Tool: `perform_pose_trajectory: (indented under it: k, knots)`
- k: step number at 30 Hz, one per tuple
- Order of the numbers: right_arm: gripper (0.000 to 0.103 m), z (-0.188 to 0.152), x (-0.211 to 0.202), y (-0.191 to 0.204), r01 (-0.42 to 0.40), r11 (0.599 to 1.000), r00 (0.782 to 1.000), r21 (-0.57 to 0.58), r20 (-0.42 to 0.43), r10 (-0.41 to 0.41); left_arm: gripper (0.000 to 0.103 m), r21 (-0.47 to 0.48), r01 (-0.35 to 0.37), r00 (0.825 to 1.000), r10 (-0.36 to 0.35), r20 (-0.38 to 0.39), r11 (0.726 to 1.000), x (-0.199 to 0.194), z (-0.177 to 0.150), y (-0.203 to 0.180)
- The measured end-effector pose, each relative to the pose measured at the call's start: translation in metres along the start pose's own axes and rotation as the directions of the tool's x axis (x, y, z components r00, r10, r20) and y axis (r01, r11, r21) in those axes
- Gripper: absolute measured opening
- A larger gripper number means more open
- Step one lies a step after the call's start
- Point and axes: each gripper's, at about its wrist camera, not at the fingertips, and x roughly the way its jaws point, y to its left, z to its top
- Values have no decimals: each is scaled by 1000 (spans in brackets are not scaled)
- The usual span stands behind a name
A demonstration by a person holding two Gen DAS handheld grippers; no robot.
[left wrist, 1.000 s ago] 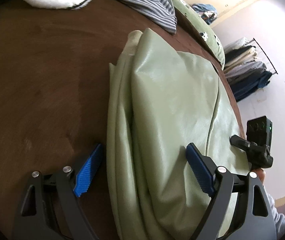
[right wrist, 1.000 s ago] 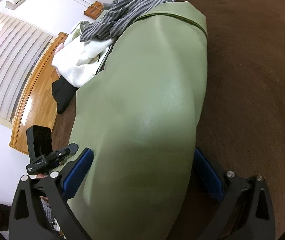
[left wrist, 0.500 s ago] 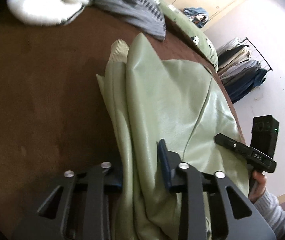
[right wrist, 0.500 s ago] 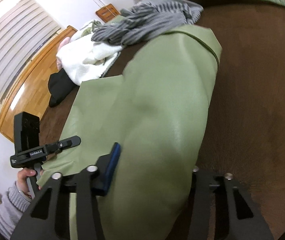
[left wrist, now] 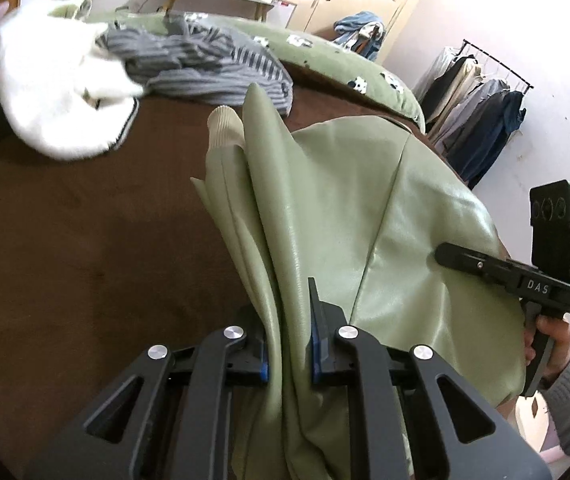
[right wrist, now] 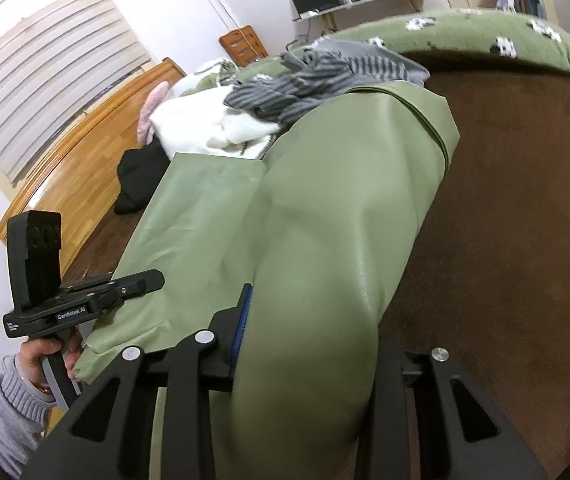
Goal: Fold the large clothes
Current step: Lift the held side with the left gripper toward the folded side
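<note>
Both-handed, the left gripper [left wrist: 288, 354] has its jaws pinching the bunched near edge of a pale green faux-leather jacket [left wrist: 349, 208]. The right gripper [right wrist: 309, 344] likewise has its jaws clamped on the jacket's rolled near side. The jacket lies partly folded on a brown bedspread [left wrist: 85, 248], near a striped garment [left wrist: 205, 68]. Likely step: lifting the edge; next, carry it evenly across.

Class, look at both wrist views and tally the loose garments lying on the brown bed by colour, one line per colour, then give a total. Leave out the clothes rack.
Green jacket: 1
White garment: 1
Grey striped garment: 1
Black garment: 1
Total: 4
</note>
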Motion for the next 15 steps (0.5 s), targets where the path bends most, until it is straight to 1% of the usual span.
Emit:
perform_pose_trajectory:
  k: [3,7,11,15]
  knots:
    - [32,-5,-26,16,4,1000,1000,-17,9,-4,16,17,-15,1000,15,10,1000,-25,-7,-15]
    - [32,-17,-50,30,13,1000,1000,-21,1,-13,17,12,-11,1000,11,9,1000,-49,-21,-31]
    - [32,-29,-66,36,21,999,1000,-36,2,-21,17,18,-18,1000,18,10,1000,-61,-34,-46]
    - [32,-32,-73,29,17,999,1000,-29,-4,-17,17,16,-23,1000,23,6,1000,-61,-42,-55]
